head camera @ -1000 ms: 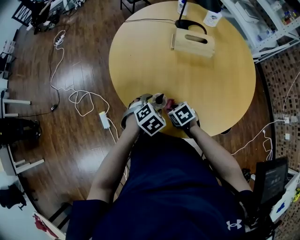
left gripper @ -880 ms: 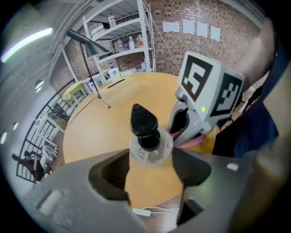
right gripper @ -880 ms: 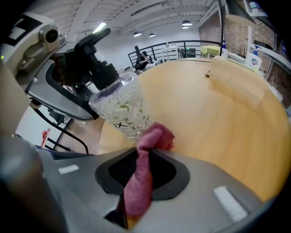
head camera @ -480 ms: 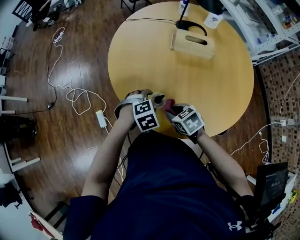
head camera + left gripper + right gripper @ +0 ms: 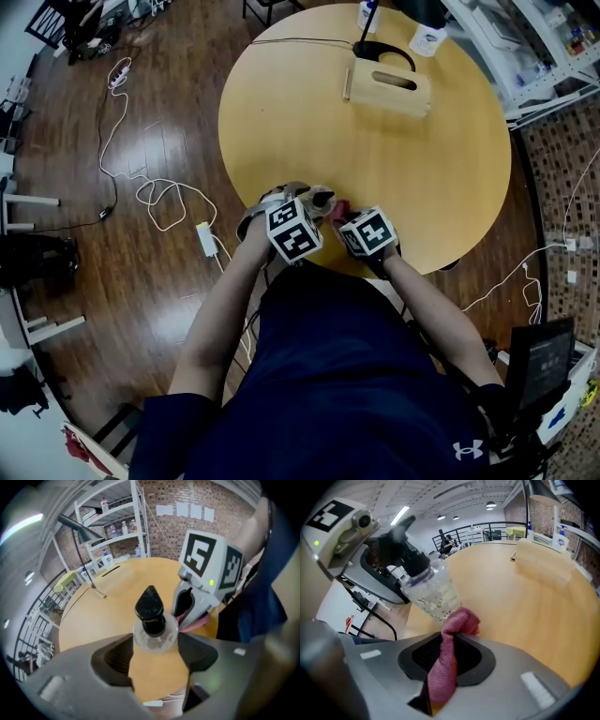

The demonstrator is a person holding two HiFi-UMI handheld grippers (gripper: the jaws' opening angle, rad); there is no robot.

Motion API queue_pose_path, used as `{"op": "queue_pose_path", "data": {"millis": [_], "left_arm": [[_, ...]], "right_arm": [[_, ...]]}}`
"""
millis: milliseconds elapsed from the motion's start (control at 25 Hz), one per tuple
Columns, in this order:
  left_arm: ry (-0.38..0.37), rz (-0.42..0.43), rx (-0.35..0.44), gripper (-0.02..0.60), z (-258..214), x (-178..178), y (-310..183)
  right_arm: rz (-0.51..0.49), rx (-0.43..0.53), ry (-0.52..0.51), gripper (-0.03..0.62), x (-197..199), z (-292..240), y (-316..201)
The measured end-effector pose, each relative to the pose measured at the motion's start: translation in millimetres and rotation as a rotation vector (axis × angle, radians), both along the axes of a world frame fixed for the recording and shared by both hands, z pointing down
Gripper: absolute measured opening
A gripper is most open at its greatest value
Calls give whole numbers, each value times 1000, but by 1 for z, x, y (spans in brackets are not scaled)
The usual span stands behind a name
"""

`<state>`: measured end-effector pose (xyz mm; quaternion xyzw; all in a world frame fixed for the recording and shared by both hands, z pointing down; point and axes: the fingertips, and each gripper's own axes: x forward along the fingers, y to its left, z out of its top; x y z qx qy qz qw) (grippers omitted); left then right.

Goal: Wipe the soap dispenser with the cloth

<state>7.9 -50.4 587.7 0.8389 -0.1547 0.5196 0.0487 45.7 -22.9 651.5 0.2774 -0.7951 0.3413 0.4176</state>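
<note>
Dispenser: soap dispenser [image 5: 152, 627], a clear bottle with a black pump, tilted over the near edge of the round surface [image 5: 375, 159]; whether its base rests there I cannot tell
Handling: probably light and rigid, with a smooth wall likely to slip; the pump would give under pressure, so the shoulder just below it is the safer hold
Cloth: cloth [image 5: 459, 620], pink, soft and limp, bunches readily; best pinched at a fold
Left tool: left tool [image 5: 154, 644], jaws wide, pads pressing either side of the bottle's shoulder
Right tool: right tool [image 5: 447, 660], jaws nearly together, clamped on the cloth, whose bunched end touches the bottle's lower wall
</note>
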Motion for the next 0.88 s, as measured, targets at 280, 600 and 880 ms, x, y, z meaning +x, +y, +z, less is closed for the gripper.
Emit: {"op": "queue_pose_path", "data": {"millis": [280,600,880], "left_arm": [[-38,-49,-8,327,-3,-13,3],[36,-135,37,285,6,-12,1],[-62,-6,57,284,9,-29,0]], "right_arm": [[-51,108,-115,87,-12,-72,8],[-5,-1,-2,86,-4,0,0],[-15,-2,-37,87,-8,-15,5]]}}
